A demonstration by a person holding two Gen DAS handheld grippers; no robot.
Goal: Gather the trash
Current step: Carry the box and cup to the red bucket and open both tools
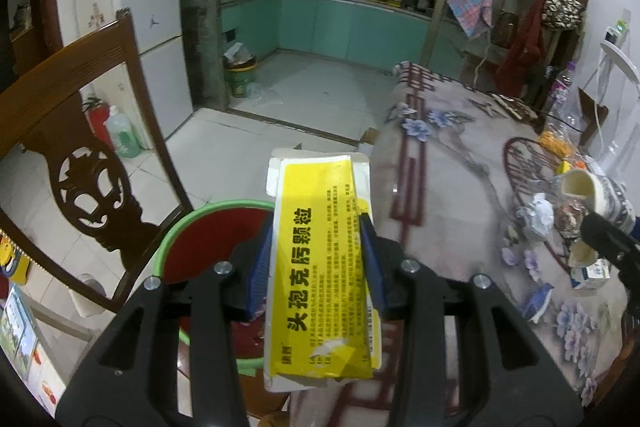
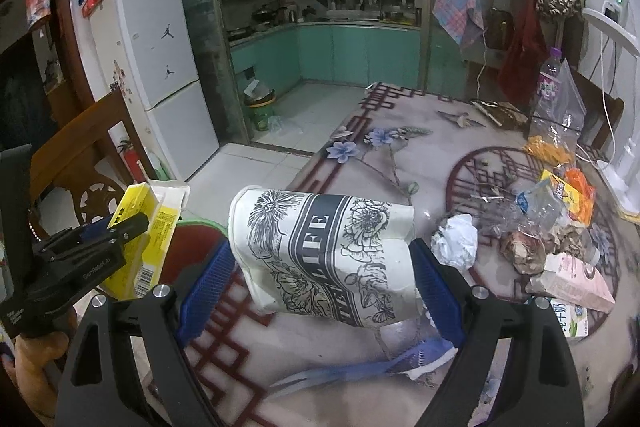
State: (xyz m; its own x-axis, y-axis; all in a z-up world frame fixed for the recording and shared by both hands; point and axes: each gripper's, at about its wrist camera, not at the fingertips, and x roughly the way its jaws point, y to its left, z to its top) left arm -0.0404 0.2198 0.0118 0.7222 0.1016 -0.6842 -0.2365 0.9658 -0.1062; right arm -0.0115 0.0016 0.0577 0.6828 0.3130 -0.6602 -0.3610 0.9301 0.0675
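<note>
Carry step — left claw [image 1: 318,227] clenched on box [image 1: 320,267], right claw [image 2: 320,267] grasping cup [image 2: 324,255]; next, likely release both over bin [image 1: 208,247] at 7 o'clock of the worktop [image 1: 460,155].

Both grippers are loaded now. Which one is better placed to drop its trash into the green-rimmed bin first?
Left, likely. The left gripper holds the yellow box right above the green-rimmed bin, while the right gripper and its paper cup are over the table.

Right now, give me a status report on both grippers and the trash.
Left gripper shut on yellow box, above red bin. Right gripper shut on paper cup. More trash on table.
</note>
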